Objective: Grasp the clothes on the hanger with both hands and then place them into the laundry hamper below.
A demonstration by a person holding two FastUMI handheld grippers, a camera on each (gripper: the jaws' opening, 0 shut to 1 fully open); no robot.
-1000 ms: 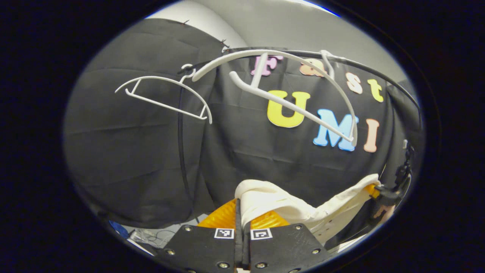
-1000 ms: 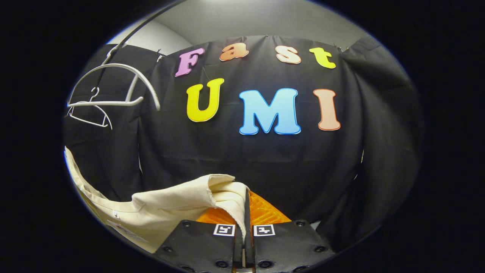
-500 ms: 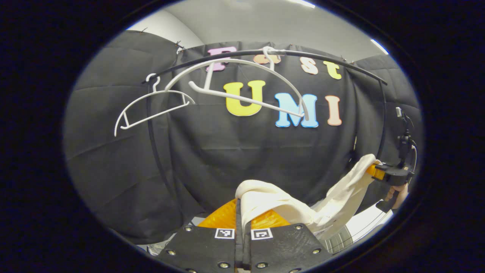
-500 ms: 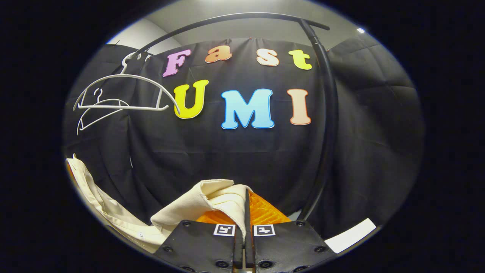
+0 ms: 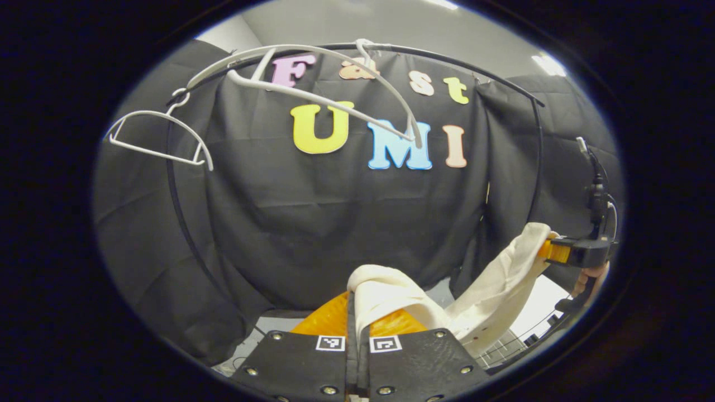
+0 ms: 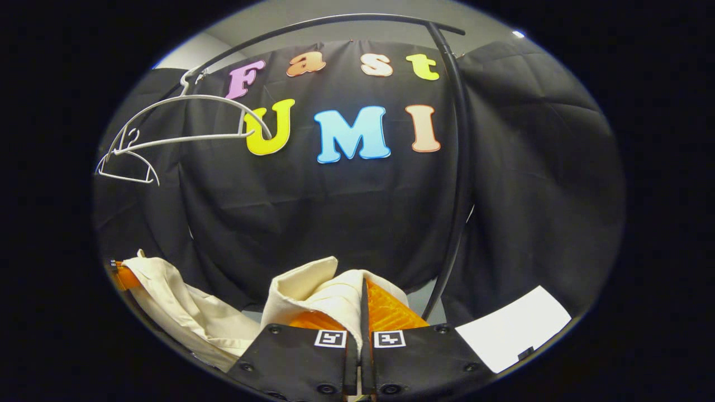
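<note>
Cream cloth is what you are holding: the garment (image 5: 402, 296) is off the hangers and hanging slack between your two grippers, soft and creased, with a folded hem bunched at each grip. Your left gripper (image 5: 356, 329) is pinching one end, its jaws closed tight on the fabric, which is spilling over to the right side of them. In the left gripper view the cloth is running down and across to your right gripper (image 5: 558, 251), off at the right edge. Your right gripper's jaws are likewise clamping a thick fold. Two white hangers (image 5: 159, 139) are hanging bare on the black rail (image 5: 503, 84) above, well apart from the garment.
</note>
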